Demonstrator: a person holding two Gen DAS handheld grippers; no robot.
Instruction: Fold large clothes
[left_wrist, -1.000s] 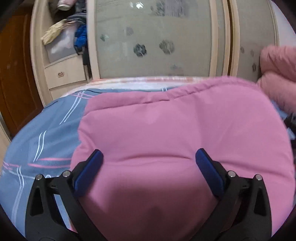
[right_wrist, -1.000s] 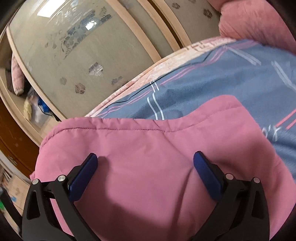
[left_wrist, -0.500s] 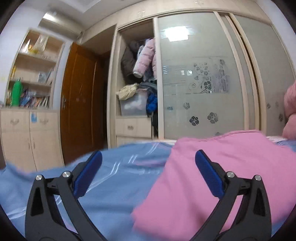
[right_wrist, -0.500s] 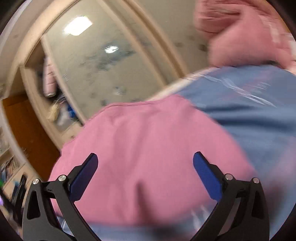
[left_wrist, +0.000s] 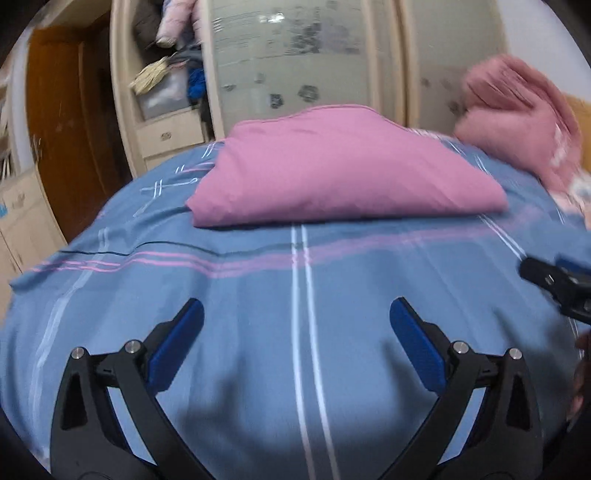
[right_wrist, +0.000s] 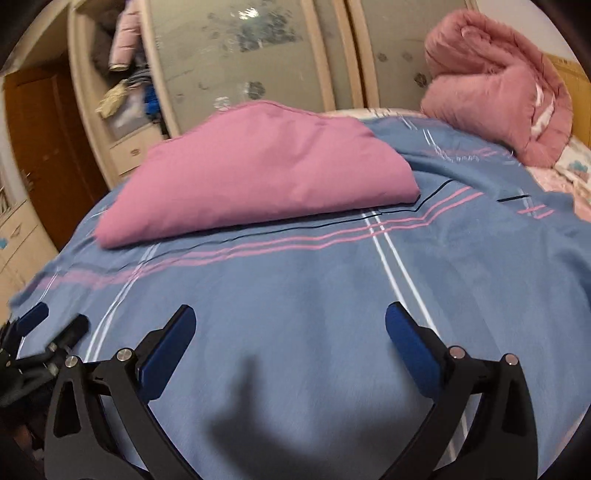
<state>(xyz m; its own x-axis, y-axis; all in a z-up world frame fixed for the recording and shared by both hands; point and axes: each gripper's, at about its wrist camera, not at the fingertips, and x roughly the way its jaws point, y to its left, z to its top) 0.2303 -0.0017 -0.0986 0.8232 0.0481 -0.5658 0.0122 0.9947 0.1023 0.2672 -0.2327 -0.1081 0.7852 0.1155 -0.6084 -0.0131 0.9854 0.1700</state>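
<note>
A folded pink garment lies flat on the far half of the bed, on a blue striped bedspread. My left gripper hangs open over bare bedspread, well short of the garment, nothing between its blue pads. My right gripper is open too, likewise back from the garment and empty. Each gripper shows at the edge of the other's view: the right gripper at the right edge of the left wrist view, the left gripper at the lower left of the right wrist view.
A rolled pink quilt sits at the bed's far right. Behind the bed stands a wardrobe with frosted sliding doors and an open section stuffed with clothes. A brown door is at left.
Both grippers were right over the pink garment a second ago. They have pulled back toward the near side of the bed, and the garment now lies folded ahead of them.
</note>
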